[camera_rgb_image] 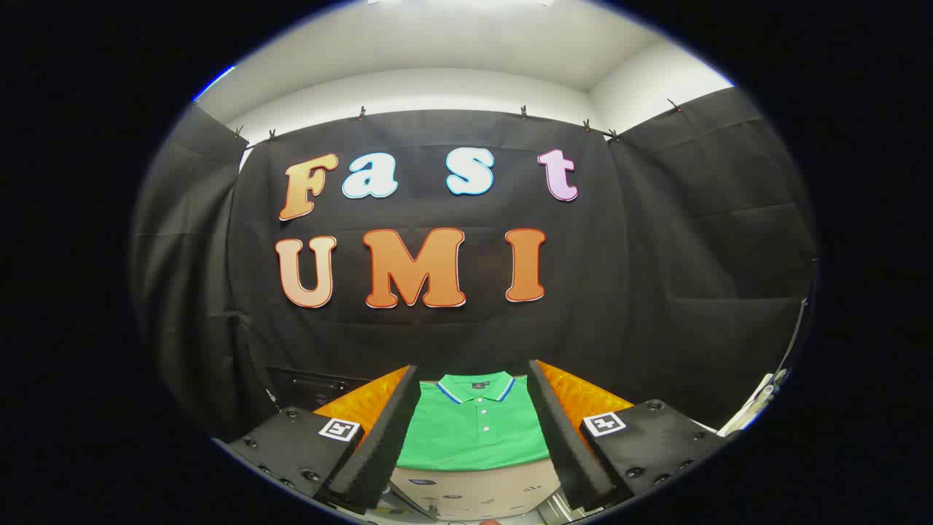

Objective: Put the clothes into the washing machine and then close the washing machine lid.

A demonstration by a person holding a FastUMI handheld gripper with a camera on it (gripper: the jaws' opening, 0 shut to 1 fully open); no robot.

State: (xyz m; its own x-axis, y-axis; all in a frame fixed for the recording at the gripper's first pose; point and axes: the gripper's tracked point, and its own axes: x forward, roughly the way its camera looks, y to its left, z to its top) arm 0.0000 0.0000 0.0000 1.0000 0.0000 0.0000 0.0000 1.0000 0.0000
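Gripper (pixel 474 437) is hovering with its fingers spread apart, gripping nothing. Between and just beyond them a folded green polo shirt (pixel 474 434) is lying flat on an orange surface (pixel 583 397), ungrasped. Nearer the fingers, a pale panel (pixel 474 492), possibly the washing machine's top, is showing. Judging by this, loading and lid-closing are both still waiting.

Green polo shirt (pixel 474 434) on pale surface (pixel 474 492)
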